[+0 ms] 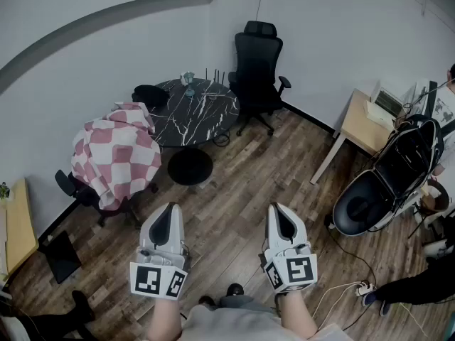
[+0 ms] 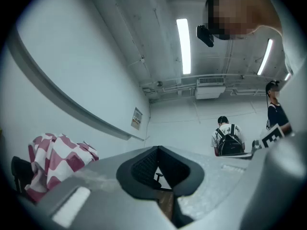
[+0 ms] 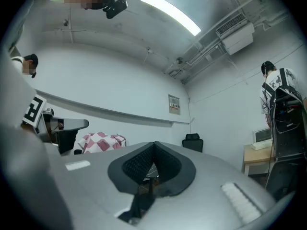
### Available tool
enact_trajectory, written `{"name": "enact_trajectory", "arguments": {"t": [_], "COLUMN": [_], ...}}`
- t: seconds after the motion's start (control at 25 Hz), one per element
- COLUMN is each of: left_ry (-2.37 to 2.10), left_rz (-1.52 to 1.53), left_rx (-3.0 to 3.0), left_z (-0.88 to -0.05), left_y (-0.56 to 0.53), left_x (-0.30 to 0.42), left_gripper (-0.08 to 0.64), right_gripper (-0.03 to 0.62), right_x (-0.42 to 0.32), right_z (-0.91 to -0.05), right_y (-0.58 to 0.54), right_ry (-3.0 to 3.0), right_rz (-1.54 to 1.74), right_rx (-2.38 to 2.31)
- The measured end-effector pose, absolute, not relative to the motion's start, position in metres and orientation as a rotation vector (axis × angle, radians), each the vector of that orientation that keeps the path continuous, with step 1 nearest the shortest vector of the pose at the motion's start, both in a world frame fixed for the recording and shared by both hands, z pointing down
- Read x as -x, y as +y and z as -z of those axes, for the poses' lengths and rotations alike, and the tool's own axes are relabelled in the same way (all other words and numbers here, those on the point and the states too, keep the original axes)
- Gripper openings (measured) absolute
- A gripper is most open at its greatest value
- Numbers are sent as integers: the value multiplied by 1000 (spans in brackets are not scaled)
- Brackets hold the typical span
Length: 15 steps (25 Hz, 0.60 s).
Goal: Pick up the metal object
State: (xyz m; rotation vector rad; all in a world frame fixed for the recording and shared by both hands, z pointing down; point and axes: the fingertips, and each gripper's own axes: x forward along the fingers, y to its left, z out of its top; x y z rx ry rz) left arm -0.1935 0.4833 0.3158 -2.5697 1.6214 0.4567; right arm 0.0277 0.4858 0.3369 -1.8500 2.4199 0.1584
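Observation:
A small pale grey-green object (image 1: 188, 80) stands on the far side of the round black marble table (image 1: 202, 116); it is too small to tell its make. A few thin dark rods (image 1: 215, 74) stick up beside it. My left gripper (image 1: 170, 207) and right gripper (image 1: 276, 207) are held side by side low in the head view, over the wooden floor and well short of the table. Both point toward the table. The left gripper (image 2: 157, 148) has its dark pads together with nothing between them. The right gripper (image 3: 153, 144) looks the same, its pads meeting at the tip.
A black stool (image 1: 190, 166) stands in front of the table. A red-and-white checkered cloth (image 1: 117, 151) drapes a chair at left. A black office chair (image 1: 257, 59) is behind the table. At right are a wooden desk (image 1: 359, 130), a dark stroller (image 1: 391, 176) and floor cables (image 1: 359, 288). People stand at the right.

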Motion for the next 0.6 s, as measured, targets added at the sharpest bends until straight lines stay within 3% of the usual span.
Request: {"name": "enact_trajectory", "arguments": {"t": [0.6], "left_ry": [1641], "left_rz": [-458], "left_rx": [2555], "left_z": [-311], "left_y": [468], "left_x": [183], "left_gripper": [5], "right_gripper": [2], "right_x": [-37], "right_z": [-333], "right_y": [467], "right_ry": [2433], "right_rz": [-163], "right_rx": [1827]}}
